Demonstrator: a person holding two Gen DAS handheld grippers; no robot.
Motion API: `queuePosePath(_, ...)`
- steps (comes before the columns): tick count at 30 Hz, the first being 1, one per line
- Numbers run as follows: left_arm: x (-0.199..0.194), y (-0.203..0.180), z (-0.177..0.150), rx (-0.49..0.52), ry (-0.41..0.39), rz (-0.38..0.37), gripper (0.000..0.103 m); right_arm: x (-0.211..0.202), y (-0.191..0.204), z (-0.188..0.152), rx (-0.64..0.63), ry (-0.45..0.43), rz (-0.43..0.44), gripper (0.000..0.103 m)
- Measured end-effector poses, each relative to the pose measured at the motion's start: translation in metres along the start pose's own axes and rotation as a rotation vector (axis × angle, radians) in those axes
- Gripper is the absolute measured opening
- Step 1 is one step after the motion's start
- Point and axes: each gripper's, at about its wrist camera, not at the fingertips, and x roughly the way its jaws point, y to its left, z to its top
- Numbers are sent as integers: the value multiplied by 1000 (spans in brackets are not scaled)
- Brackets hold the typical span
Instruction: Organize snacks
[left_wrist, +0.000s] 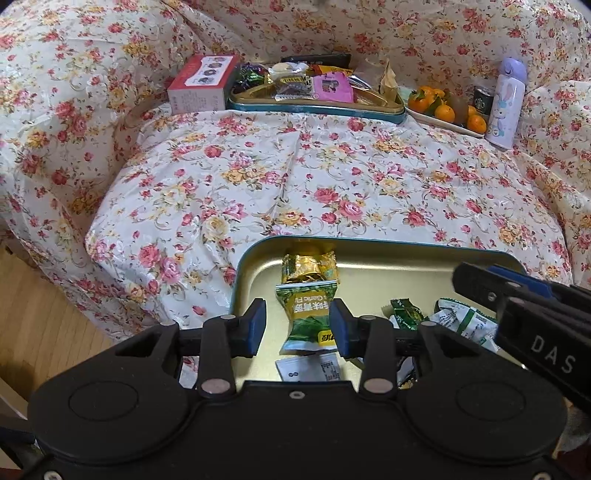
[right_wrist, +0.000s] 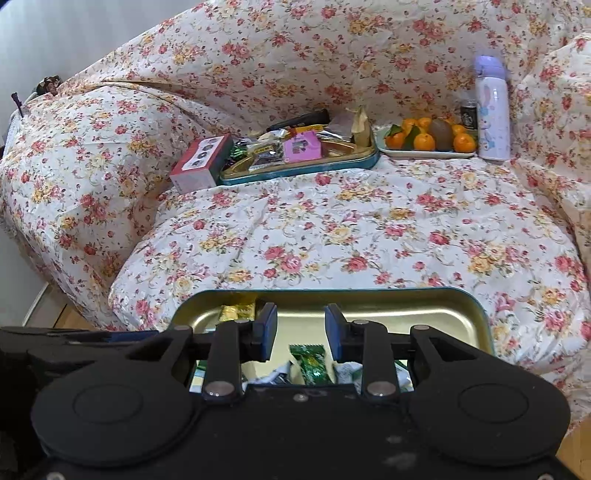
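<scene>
The left gripper is held half open astride a green snack packet, untouched, inside the near tin; the right gripper, empty, stands narrowly parted above that tin, presumably for sorting.

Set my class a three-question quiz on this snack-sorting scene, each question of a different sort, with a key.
1. True or false: the purple bottle stands upright, right of the fruit plate.
2. Fill in: in both views the red box sits at the far tin's ____ end.
3. The green packet between the fingers of the left gripper lies in: A the near tin; B the far tin; C the fruit plate.

Key: 1 true; 2 left; 3 A.
</scene>
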Motion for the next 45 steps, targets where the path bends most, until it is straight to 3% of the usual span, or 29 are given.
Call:
queuePosePath(10, -14, -9, -11, 27, -35, 35, 48, -23, -11, -18, 11, 2, -60, 32)
queuePosePath(23, -26, -18, -23, 51, -50, 13, 48, -47, -19, -36, 15, 11, -135, 41)
queuePosePath(45, -26, -26, -34, 74, -26, 27, 48, -44, -23, -51, 47, 48, -149, 48)
